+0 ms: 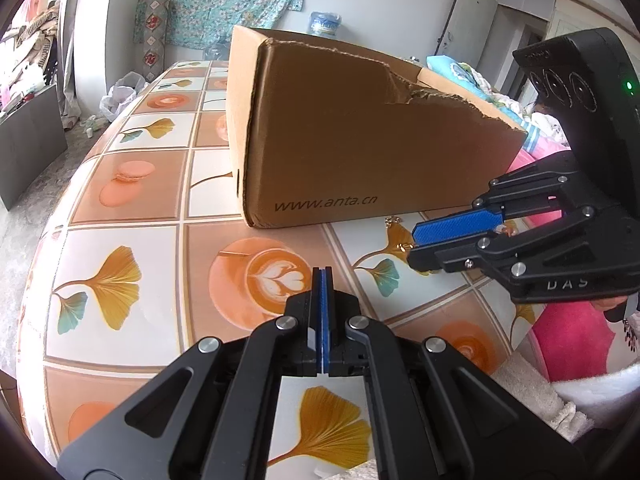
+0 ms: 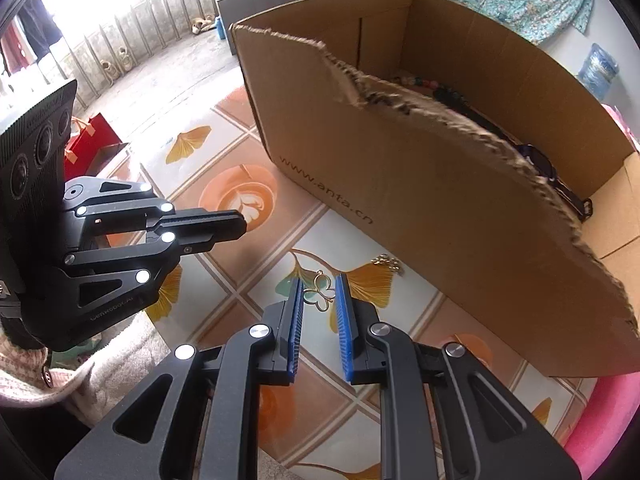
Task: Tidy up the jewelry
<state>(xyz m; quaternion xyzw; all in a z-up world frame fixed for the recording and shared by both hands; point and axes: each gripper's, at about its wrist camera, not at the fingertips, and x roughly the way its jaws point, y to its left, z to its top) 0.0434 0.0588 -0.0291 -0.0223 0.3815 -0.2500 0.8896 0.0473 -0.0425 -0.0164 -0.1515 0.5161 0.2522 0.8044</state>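
A gold butterfly-shaped pendant (image 2: 320, 294) lies on the patterned tablecloth (image 2: 224, 152), between the tips of my open right gripper (image 2: 319, 280). A small gold bead piece (image 2: 387, 262) lies beside the torn cardboard box (image 2: 420, 184). The box holds dark bead strings (image 2: 444, 90) and a dark band (image 2: 540, 164). My left gripper (image 1: 322, 274) is shut and empty above the table. It also shows in the right wrist view (image 2: 236, 224). The right gripper shows in the left wrist view (image 1: 414, 246), low over gold pieces (image 1: 394, 221).
The box (image 1: 360, 152) stands on the table's far half. A pink cloth (image 2: 612, 424) lies at the table's right edge. A red bag (image 2: 90, 142) stands on the floor to the left. A water jug (image 1: 324, 22) stands behind the box.
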